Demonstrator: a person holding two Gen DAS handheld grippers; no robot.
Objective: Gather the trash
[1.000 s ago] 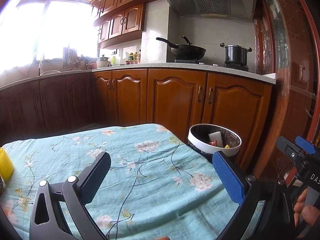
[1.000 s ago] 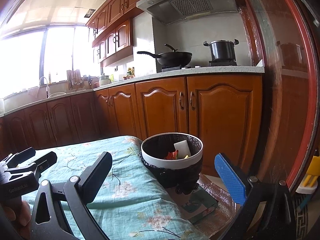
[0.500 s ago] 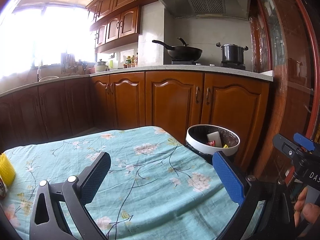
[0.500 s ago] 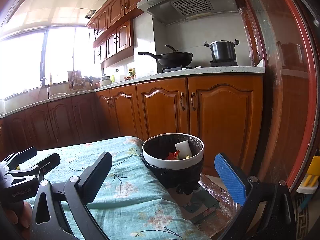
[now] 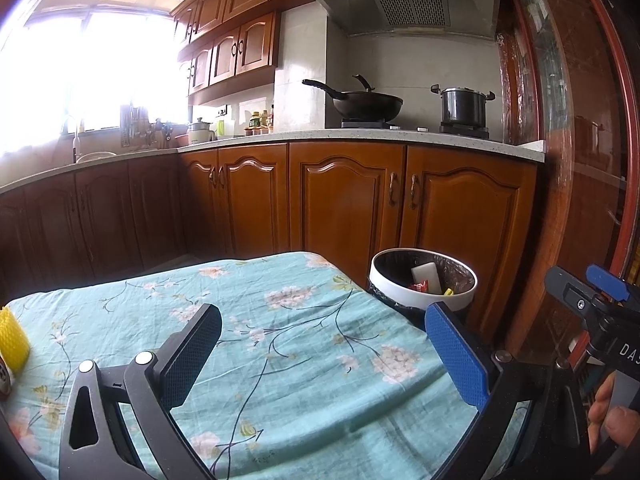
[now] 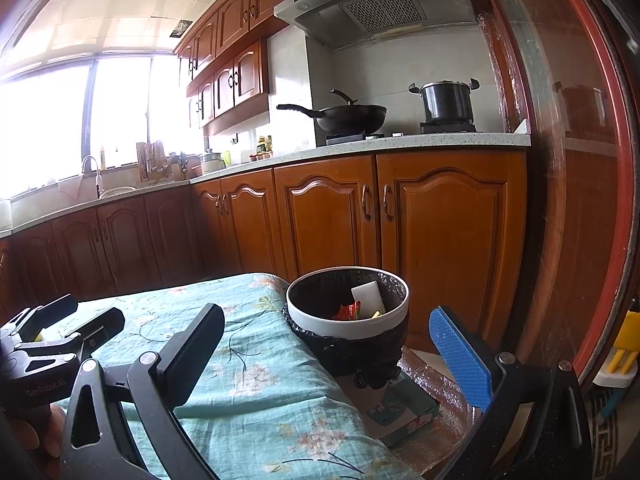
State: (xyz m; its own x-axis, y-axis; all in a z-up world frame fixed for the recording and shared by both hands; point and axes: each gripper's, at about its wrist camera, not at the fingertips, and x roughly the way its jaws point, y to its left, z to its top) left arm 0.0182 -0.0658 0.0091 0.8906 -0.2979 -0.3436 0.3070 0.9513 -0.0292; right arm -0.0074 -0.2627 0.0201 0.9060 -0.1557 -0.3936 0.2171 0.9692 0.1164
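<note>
A white-rimmed trash bin [image 5: 424, 300] [image 6: 347, 326] with a black liner stands just off the right edge of the table. Inside it lie a white block [image 6: 368, 297], a red wrapper [image 6: 347, 312] and a yellow scrap. My left gripper [image 5: 326, 350] hangs open over the teal floral tablecloth [image 5: 280, 340], nothing between its fingers. My right gripper [image 6: 332, 354] is open too, in front of the bin and slightly below its rim, holding nothing. A yellow object [image 5: 12, 338] sits at the table's left edge, partly cut off.
Wooden kitchen cabinets [image 5: 344, 200] and a counter with a wok [image 5: 366, 104] and a pot [image 5: 464, 106] run behind the table. The bin rests on a box [image 6: 400, 404] over a foil-covered stand. A dark red door frame [image 6: 580, 200] rises on the right.
The left wrist view has tilted up and drawn back slightly, so the table and bin sit lower. The right gripper has barely moved. Both stay open.
</note>
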